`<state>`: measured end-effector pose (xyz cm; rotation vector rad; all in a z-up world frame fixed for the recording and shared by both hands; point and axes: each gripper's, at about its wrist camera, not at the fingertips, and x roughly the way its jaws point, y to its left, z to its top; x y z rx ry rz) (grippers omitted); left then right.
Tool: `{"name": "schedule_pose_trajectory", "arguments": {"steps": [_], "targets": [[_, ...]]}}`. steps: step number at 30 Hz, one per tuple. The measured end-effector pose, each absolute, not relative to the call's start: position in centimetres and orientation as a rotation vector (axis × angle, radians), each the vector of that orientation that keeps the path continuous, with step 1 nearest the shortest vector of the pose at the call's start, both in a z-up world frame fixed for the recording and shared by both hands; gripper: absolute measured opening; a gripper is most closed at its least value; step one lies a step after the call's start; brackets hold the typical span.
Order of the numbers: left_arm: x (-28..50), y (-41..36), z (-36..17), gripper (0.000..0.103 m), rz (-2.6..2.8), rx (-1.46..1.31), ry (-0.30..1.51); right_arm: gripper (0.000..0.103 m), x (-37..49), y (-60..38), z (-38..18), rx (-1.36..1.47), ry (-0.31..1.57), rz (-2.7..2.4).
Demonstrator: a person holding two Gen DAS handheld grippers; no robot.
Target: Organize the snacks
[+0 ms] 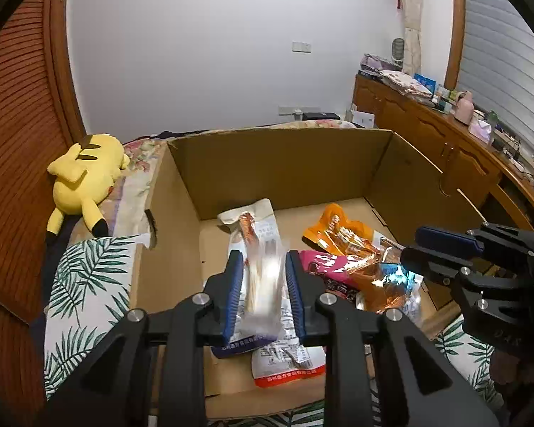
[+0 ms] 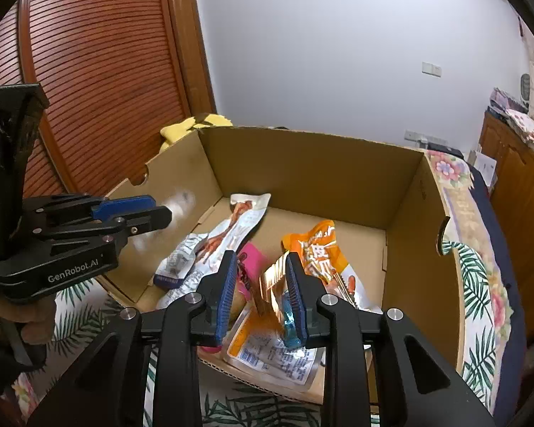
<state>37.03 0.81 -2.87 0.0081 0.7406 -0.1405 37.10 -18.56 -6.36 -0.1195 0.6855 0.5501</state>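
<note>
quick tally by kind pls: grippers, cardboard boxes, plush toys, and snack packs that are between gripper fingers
grippers: 2, left gripper and right gripper
cardboard box: 1
yellow plush: 1
snack packs between fingers: 2, clear pack and copper foil pack
total: 6

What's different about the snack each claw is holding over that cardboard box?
The left gripper is shut on a clear packet, long, see-through and pale. The right gripper is shut on a foil packet, shiny copper with a blue end and crinkled. The clear packet looks longer than the foil packet. Both hang above the cardboard box, over other snacks.
</note>
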Motion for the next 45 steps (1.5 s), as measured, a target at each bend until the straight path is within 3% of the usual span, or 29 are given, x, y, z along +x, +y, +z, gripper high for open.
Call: {"name": "schedule_pose_trajectory", "arguments": {"steps": [9, 24, 34, 40, 45], "targets": [[35.2, 1.0, -1.4, 0.028, -0.135, 0.005, 0.719, 0.03, 35.9, -18.9, -5.5, -0.093, 0.661, 0.539], [24.9, 0.2, 4.2, 0.033, -0.121, 0.046, 0.607, 0.033, 26.9, -20.1, -0.6, -0.073, 0.559, 0.515], [17.8, -0.9, 5.1, 0.045, -0.113, 0.065, 0.554, 0.046, 19.9, -21.9, 0.4, -0.065, 0.515, 0.461], [14.7, -1.4, 4.7, 0.047, -0.111, 0.06, 0.539, 0.058, 17.2, -22.8, -0.2, -0.063, 0.5, 0.414], [12.4, -1.9, 4.5, 0.049, -0.096, 0.071, 0.518, 0.061, 15.5, -23.0, -0.5, -0.073, 0.489, 0.396]]}}
